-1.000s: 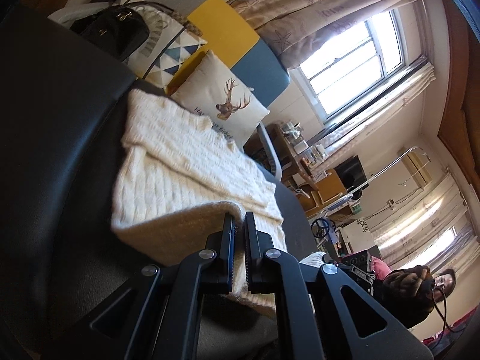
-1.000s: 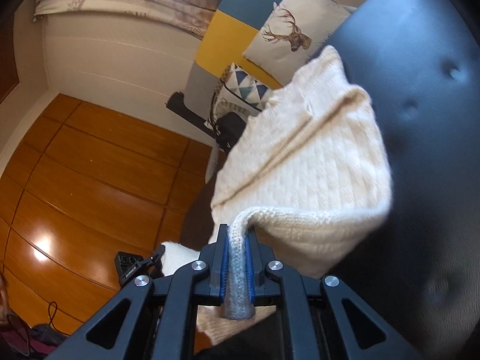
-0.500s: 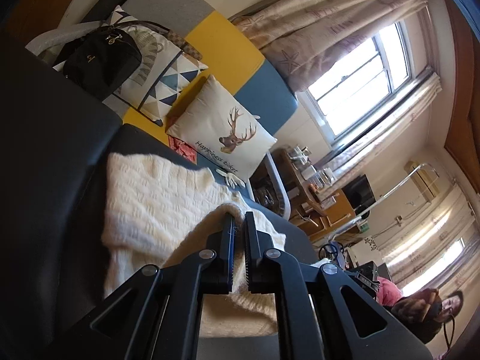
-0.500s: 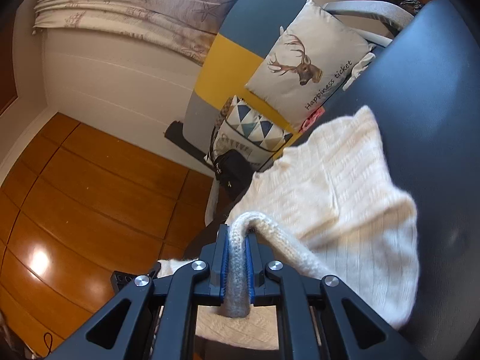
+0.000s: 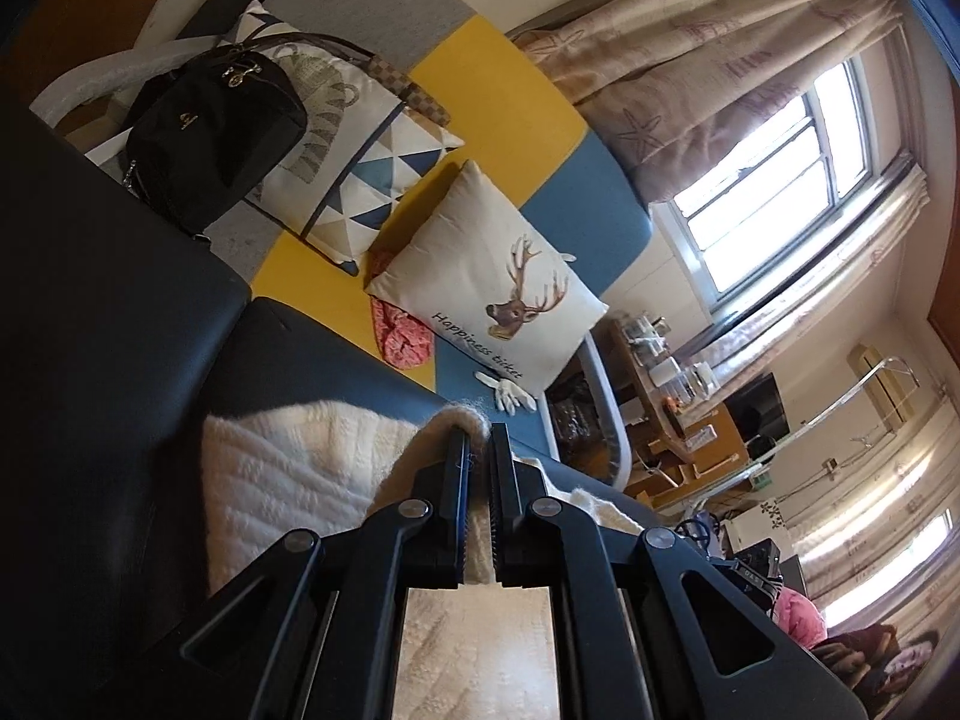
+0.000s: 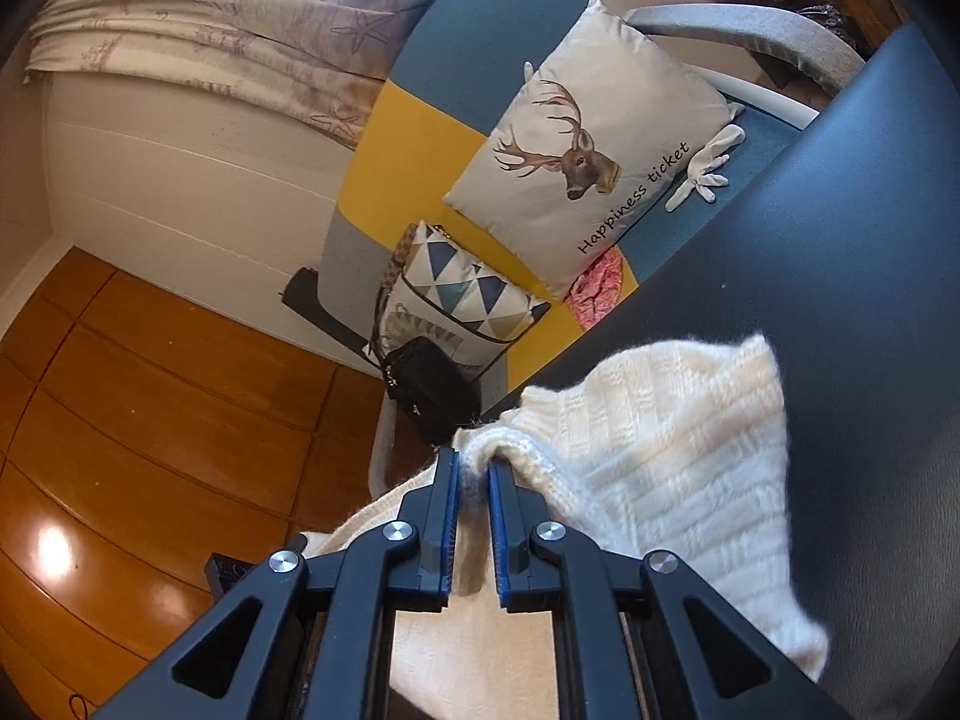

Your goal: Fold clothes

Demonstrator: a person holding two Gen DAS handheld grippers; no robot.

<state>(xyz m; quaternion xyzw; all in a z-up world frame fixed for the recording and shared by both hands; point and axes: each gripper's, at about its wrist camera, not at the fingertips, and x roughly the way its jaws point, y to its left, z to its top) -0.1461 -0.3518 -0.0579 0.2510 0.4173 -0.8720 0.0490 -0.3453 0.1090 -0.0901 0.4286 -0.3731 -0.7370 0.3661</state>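
Pinching between both jaws: cream sweater [image 6: 672, 456] edge.

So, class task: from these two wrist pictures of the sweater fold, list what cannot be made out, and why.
- Left wrist view: the left gripper hides the near part of the cream knit sweater.
- Right wrist view: the right gripper and the lower edge cut the sweater off; its whole shape is unknown.
- Neither view shows the person's hands.

The right tongs [image 6: 474, 468] pinch a thick edge of the cream knit sweater [image 6: 672, 450] over the dark cushion [image 6: 840, 312].
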